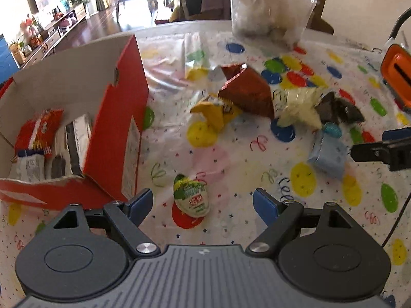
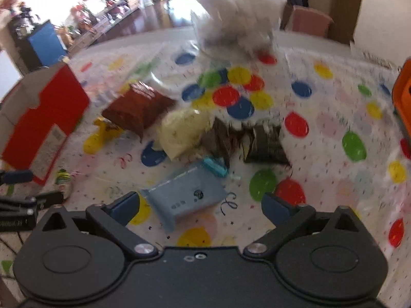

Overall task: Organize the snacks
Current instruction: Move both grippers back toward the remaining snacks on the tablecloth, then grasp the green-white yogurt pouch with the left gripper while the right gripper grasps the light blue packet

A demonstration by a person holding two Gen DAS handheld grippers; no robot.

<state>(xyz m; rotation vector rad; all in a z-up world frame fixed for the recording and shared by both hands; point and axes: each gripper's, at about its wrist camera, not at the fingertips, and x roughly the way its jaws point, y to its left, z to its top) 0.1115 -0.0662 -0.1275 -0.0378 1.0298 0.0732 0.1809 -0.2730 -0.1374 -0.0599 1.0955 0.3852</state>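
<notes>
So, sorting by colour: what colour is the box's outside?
Red outside, plain cardboard inside; the box shows best in the left wrist view.

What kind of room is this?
Probably a home's dining area opening onto a living room: a table with a balloon-print party tablecloth, a low cabinet with plants, and snack packets scattered on it.

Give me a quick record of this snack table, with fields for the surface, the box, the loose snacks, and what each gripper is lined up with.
surface: dotted tablecloth
box: red box, open, packets inside
loose snacks: brown bag, yellow packet, pale bag, dark packets
left gripper: open, egg-shaped sweet between its fingers, not gripped
right gripper: open, above blue packet
</notes>
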